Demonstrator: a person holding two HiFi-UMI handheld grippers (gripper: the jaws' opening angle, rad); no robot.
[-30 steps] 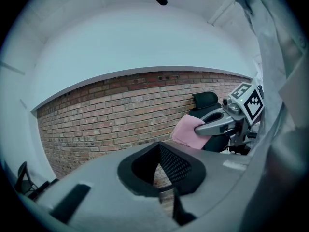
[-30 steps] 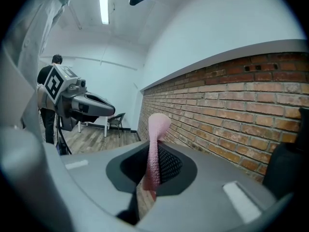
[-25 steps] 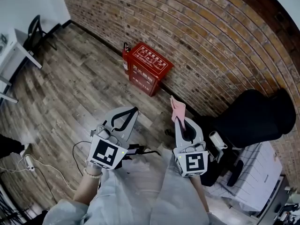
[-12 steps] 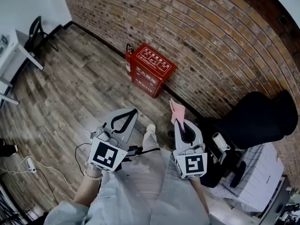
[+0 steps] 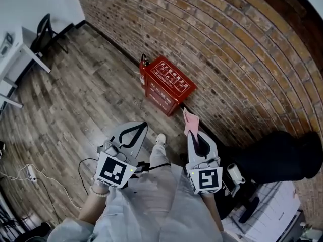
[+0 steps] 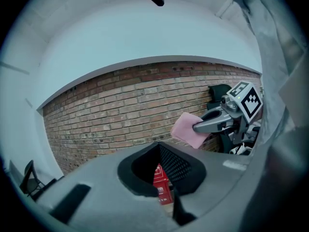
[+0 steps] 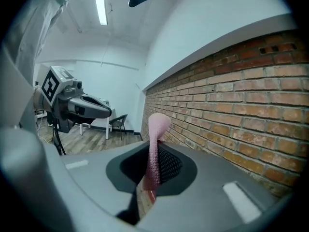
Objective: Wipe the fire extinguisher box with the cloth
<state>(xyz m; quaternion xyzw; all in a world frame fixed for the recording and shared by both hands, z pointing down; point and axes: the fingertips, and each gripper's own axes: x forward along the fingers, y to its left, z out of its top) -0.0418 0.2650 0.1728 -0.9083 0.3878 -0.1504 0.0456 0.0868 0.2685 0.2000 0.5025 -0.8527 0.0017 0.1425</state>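
The red fire extinguisher box [image 5: 169, 84] stands on the wood floor against the brick wall, with a red extinguisher [image 5: 143, 67] at its left end. My right gripper [image 5: 192, 131] is shut on a pink cloth [image 5: 191, 120], held in the air short of the box. In the right gripper view the cloth [image 7: 154, 151] stands pinched upright between the jaws. My left gripper [image 5: 143, 127] is shut with nothing in it, level with the right one. Through its jaws I see part of the box [image 6: 162, 187], and the right gripper [image 6: 212, 124] with the cloth [image 6: 188, 129].
A black office chair [image 5: 282, 153] stands at the right by the wall. A white table [image 5: 15, 59] and a black chair [image 5: 43, 32] are far left. Cables [image 5: 30, 174] lie on the floor lower left. The person's shoe [image 5: 160, 139] shows between the grippers.
The person has stepped toward the box, which now sits lower and nearer in the head view. A shoe has come into view. Both grippers keep their pose, the cloth still held.
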